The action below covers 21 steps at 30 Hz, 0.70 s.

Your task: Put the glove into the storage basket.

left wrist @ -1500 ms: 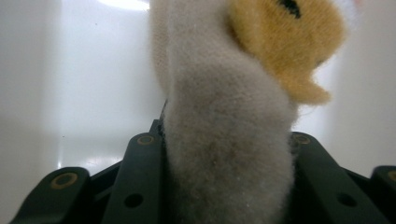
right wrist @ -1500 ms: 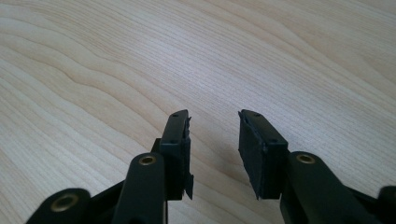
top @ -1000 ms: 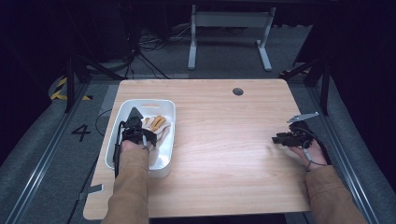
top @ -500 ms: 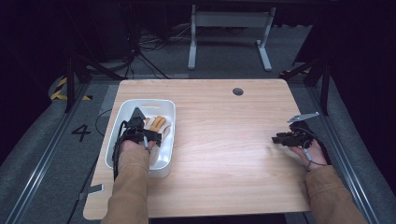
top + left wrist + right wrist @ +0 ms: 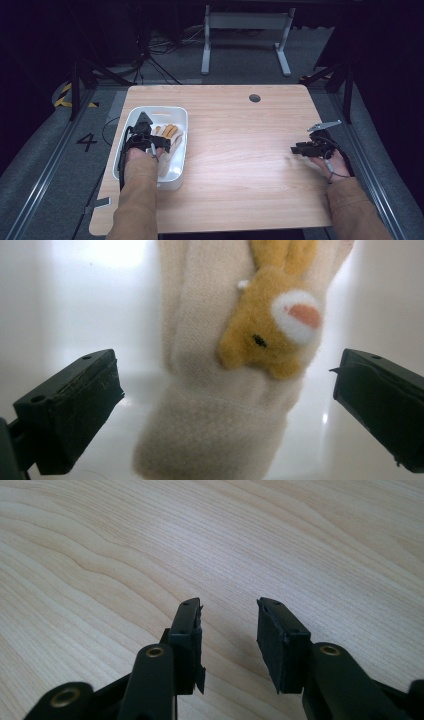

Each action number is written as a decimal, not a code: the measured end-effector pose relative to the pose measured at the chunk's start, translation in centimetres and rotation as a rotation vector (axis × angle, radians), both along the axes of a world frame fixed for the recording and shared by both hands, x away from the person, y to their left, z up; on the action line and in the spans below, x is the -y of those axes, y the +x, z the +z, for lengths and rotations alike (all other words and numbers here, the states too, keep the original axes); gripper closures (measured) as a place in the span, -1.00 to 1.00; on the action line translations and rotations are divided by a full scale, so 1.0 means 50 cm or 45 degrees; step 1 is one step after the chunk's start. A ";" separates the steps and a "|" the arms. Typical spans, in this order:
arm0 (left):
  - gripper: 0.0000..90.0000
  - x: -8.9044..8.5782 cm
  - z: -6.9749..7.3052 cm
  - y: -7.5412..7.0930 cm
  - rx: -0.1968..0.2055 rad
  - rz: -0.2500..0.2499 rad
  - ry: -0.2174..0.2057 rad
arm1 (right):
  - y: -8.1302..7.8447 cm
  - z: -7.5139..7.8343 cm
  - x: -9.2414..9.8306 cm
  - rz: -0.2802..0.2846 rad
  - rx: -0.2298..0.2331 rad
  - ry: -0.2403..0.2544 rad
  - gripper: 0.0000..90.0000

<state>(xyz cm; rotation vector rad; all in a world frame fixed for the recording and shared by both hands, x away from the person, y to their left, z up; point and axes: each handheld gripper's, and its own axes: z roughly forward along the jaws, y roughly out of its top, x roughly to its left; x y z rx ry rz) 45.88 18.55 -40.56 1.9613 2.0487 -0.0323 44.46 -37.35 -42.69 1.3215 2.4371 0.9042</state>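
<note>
A cream knitted glove (image 5: 200, 405) with a yellow plush bunny (image 5: 272, 330) sewn on it lies in the white tray (image 5: 183, 117) at the table's left. My left gripper (image 5: 226, 377) hovers right over it, open. Its jaws have just been opening and stand wide on either side of the glove without touching it. From above, the left gripper (image 5: 159, 141) sits over the tray's middle, with the glove (image 5: 169, 152) beside it. My right gripper (image 5: 297, 148) rests near the table's right edge. It is partly open (image 5: 229, 625), with only bare wood between the pads.
The wooden table (image 5: 240, 150) has a round cable hole (image 5: 254, 98) at its far side. Beyond it stand the white legs of another desk (image 5: 245, 30). A floor mark "4" (image 5: 86, 142) lies left of the table.
The left hand has shifted slightly over the tray and its jaws have spread apart. The right hand has kept still.
</note>
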 end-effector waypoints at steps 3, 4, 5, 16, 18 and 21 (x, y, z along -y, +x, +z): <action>-1.00 -0.005 0.018 -0.004 0.033 0.002 -0.002 | 0.000 0.000 0.000 0.001 -0.001 0.002 0.39; -1.00 -0.004 0.023 -0.005 0.055 0.005 -0.003 | 0.001 0.000 0.000 0.001 0.000 0.002 0.39; -1.00 -0.003 0.030 -0.006 0.061 -0.001 0.006 | 0.000 0.000 0.000 -0.001 0.001 0.001 0.39; -1.00 0.026 0.102 -0.026 0.354 -0.097 0.041 | -0.003 0.001 -0.001 -0.001 0.000 -0.002 0.38; -1.00 0.039 0.112 -0.030 0.431 -0.118 0.041 | -0.004 0.002 0.000 -0.002 0.006 -0.005 0.38; -1.00 0.062 0.124 -0.033 0.526 -0.156 0.036 | -0.006 0.001 0.001 0.000 0.006 -0.003 0.38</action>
